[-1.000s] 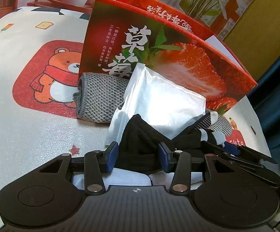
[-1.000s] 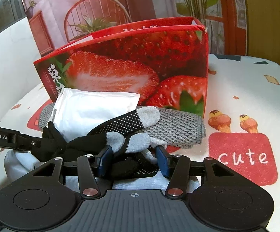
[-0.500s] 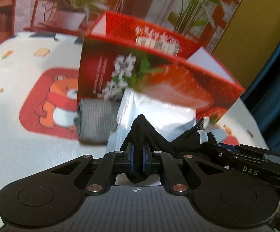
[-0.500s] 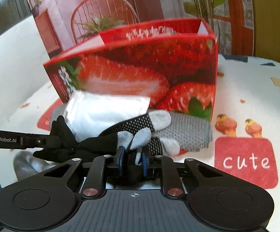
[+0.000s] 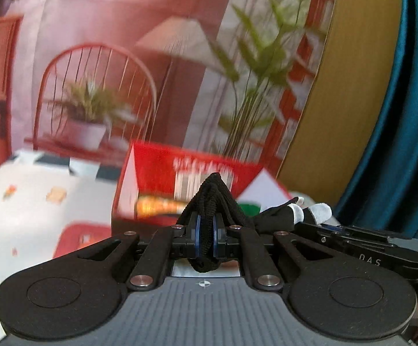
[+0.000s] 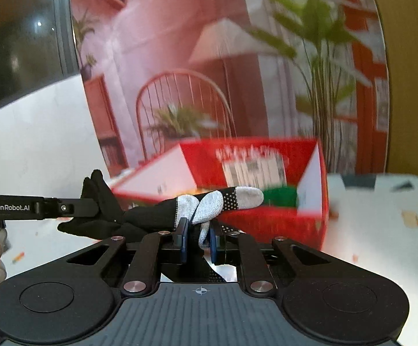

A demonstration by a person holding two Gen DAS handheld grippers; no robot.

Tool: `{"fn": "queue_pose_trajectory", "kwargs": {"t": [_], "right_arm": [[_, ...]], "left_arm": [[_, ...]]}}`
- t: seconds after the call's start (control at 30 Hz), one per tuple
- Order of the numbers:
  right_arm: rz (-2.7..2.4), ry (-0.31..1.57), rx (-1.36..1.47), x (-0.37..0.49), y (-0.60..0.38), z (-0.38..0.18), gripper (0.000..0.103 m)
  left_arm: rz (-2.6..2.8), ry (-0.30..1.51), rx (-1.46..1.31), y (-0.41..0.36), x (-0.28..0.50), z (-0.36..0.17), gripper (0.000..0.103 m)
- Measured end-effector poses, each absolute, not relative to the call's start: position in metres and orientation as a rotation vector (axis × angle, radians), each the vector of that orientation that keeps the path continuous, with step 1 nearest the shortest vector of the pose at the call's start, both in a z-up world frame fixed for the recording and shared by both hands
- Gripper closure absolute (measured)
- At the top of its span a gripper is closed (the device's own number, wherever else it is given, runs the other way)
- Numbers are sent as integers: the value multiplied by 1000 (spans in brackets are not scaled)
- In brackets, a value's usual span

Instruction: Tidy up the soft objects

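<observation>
A black glove with grey fingertips hangs stretched between both grippers, lifted off the table. My left gripper [image 5: 206,238] is shut on the glove's black cuff [image 5: 213,199]. My right gripper [image 6: 198,238] is shut on the glove's finger end [image 6: 209,206]; the grey tips [image 5: 314,212] also show at the right of the left wrist view. The red strawberry box [image 6: 255,173] stands open just beyond and below the glove, seen too in the left wrist view [image 5: 162,173]. The left gripper's arm [image 6: 35,207] shows at the left of the right wrist view.
The table has a white cloth with cartoon prints [image 5: 35,201]. A printed backdrop of a chair and plants [image 5: 122,86] stands behind the box. A blue curtain [image 5: 396,115] hangs at the right. Something green [image 6: 281,197] lies inside the box.
Both grippers shut on the glove and lifted it up off the table. The white packet and grey cloth have dropped out of view; I now see into the open box.
</observation>
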State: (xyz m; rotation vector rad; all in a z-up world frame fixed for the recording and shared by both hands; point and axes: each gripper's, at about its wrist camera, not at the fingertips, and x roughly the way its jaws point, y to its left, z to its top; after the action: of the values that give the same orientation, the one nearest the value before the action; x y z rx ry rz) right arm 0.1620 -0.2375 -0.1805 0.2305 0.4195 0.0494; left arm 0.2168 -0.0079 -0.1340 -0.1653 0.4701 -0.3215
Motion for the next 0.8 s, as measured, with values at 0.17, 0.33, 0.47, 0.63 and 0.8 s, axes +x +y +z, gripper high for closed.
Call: {"fn": "queue_pose_trajectory", "kwargs": {"t": [0.17,0.33,0.47,0.63,0.8], "right_arm": [[39,384,219,190,-249,-155,90],[23,406,221,232,-262,-142,90],[0,450,228,273,-275,-142,90],[-29,530,215,310,-281,-159,90],[-74,605,209,327,-284,-182,89]], "left_arm": [[-320,452,-151,-17,249,-113,94],[-295,438,-144,-19,287,-103,94],[-266,485,-153,-21,329,-108,94],[-229,569,-123,-24,366,-130,94],[-225,620,-90,-26,382,-150,93]]}}
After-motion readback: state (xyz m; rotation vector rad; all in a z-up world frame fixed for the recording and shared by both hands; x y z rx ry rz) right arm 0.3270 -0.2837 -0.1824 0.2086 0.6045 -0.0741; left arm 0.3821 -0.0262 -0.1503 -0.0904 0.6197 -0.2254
